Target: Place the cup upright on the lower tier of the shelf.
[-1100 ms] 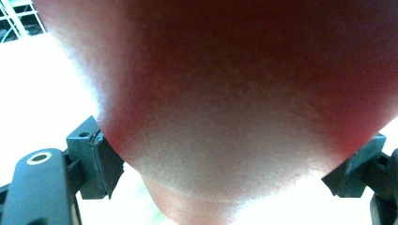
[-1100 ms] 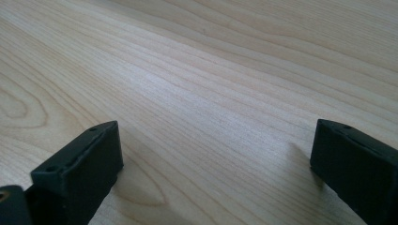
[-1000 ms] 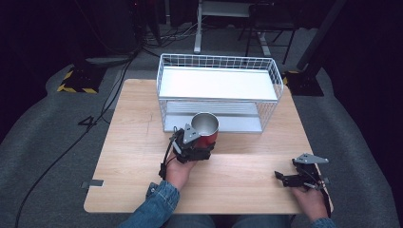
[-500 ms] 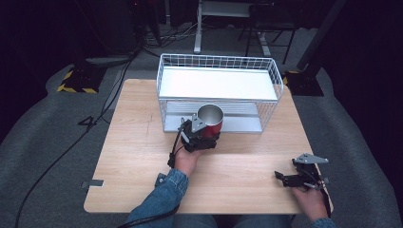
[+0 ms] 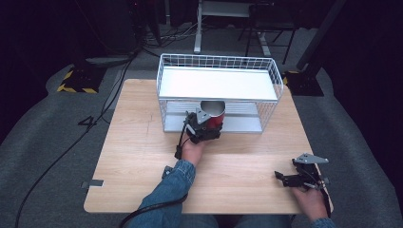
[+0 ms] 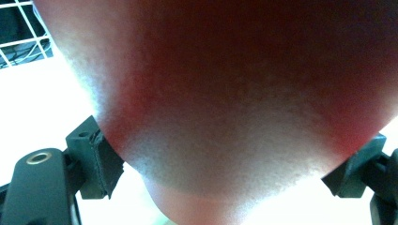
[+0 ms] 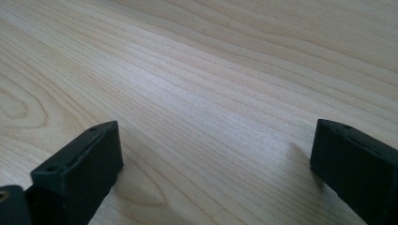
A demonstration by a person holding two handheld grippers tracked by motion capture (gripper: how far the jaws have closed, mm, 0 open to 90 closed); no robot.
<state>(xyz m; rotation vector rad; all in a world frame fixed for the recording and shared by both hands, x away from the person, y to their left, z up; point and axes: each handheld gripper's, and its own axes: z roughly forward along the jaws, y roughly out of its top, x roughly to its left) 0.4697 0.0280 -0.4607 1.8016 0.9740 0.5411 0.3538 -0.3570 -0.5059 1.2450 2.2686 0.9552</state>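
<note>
At the rack's lower opening, the left gripper is pinching a red cup that's probably risking clipping the shelf edge, while the right gripper is sitting spread and empty.

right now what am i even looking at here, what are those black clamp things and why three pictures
A person sits at a wooden table with a hand-held clamp tool in each hand. One picture looks down from above; the other two come from small cameras riding on each tool. The left gripper is shut on a red cup, held at the lower shelf of a white wire rack; up close the cup is a red blur. The right gripper rests open near the table's edge, with bare wood between its jaws.
</note>
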